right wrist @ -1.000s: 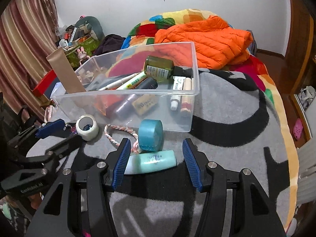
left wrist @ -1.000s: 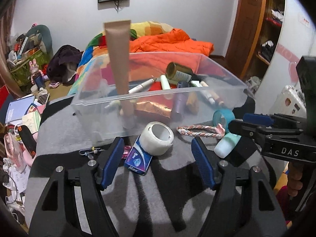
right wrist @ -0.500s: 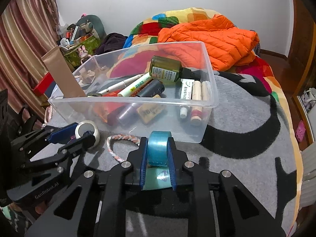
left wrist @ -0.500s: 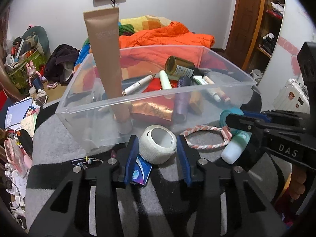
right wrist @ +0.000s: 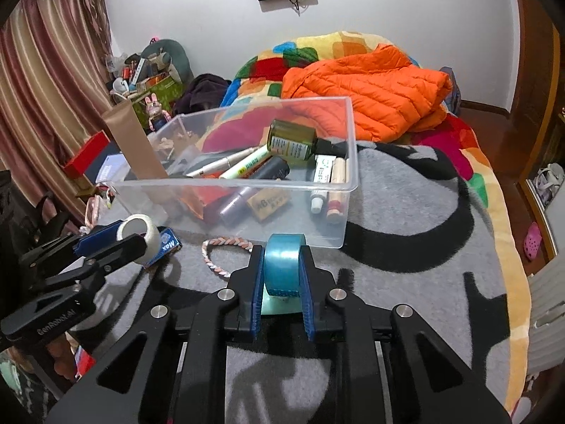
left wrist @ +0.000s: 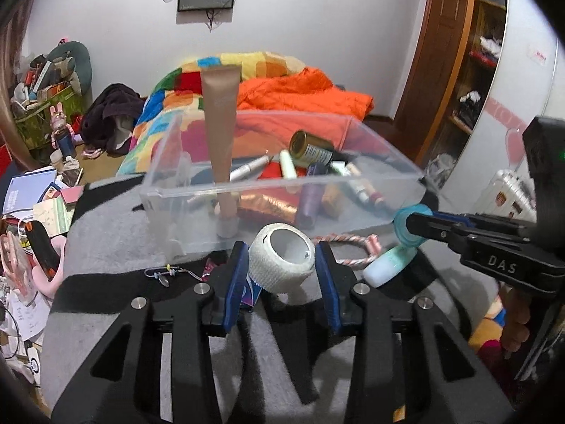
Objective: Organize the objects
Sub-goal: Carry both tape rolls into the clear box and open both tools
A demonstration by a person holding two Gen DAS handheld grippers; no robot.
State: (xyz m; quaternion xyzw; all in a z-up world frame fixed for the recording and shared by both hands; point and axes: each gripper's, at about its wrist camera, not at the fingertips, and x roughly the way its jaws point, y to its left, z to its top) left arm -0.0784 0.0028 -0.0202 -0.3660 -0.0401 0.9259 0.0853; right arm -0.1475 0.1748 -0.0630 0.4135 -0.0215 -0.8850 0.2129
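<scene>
A: How far along? Left gripper [left wrist: 280, 270] pinches the white tape roll [left wrist: 281, 262] just before the clear bin [left wrist: 282, 183], already part-filled.

B: Right gripper [right wrist: 281, 282] clamps the blue tape roll [right wrist: 284, 266]; braided cord [right wrist: 226, 252] and mint tube [left wrist: 388, 266] remain on the bed [right wrist: 406, 240].

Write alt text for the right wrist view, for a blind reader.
The right gripper is shut on a blue tape roll on a grey blanket, just before a clear bin of cosmetics. At left, the left gripper clamps a white tape roll.
</scene>
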